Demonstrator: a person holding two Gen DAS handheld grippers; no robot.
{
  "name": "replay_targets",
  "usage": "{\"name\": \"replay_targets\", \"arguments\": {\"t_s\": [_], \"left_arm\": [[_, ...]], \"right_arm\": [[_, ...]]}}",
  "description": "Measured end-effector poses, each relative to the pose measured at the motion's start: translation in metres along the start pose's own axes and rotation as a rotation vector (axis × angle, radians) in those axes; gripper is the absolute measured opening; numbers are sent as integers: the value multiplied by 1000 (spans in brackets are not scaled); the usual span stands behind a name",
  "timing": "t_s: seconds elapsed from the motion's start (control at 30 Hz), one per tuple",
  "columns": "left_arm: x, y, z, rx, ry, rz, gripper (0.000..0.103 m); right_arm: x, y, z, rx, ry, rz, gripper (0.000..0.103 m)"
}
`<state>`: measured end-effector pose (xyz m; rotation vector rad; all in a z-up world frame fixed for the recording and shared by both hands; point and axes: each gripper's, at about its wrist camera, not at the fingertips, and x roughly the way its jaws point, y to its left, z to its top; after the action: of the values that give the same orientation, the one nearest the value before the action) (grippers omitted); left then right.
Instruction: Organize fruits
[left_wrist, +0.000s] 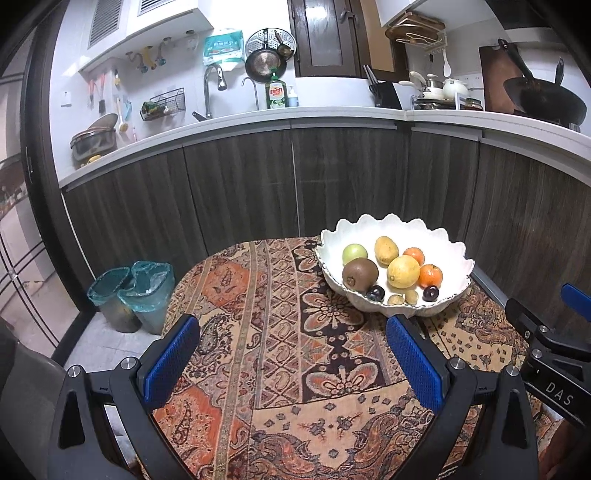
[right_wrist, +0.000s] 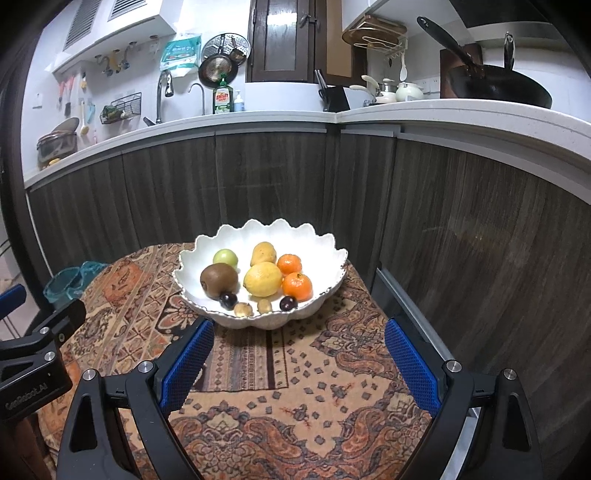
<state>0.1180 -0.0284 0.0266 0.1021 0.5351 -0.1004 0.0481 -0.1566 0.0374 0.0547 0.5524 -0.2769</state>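
A white scalloped bowl (left_wrist: 454, 254) (right_wrist: 317, 254) stands at the far side of a small table with a patterned cloth (left_wrist: 280, 332) (right_wrist: 295, 387). It holds a brown kiwi (left_wrist: 360, 274) (right_wrist: 218, 280), a yellow lemon (left_wrist: 403, 271) (right_wrist: 263, 279), a green apple (left_wrist: 354, 253) (right_wrist: 225, 256), a yellow mango (left_wrist: 386, 251) (right_wrist: 263, 253), two oranges (left_wrist: 430, 275) (right_wrist: 297, 286), two dark plums (left_wrist: 375, 293) (right_wrist: 228, 300) and two small tan fruits (right_wrist: 243, 309). My left gripper (left_wrist: 293, 332) is open over the cloth, left of the bowl. My right gripper (right_wrist: 299, 336) is open just in front of the bowl. Neither holds anything.
Dark wood cabinets under a white counter (left_wrist: 332, 110) ring the table closely at the back and right. Two lined bins (left_wrist: 133, 295) stand on the floor to the left. A wok (right_wrist: 498, 88) and a dish soap bottle (right_wrist: 222, 98) sit on the counter.
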Motion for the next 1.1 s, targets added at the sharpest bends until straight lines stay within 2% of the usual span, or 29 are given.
{"name": "replay_targets", "arguments": {"t_s": [1.1], "left_arm": [[-3, -2, -1, 8, 1, -2, 103]], "right_arm": [[0, -5, -5, 8, 16, -3, 95]]}}
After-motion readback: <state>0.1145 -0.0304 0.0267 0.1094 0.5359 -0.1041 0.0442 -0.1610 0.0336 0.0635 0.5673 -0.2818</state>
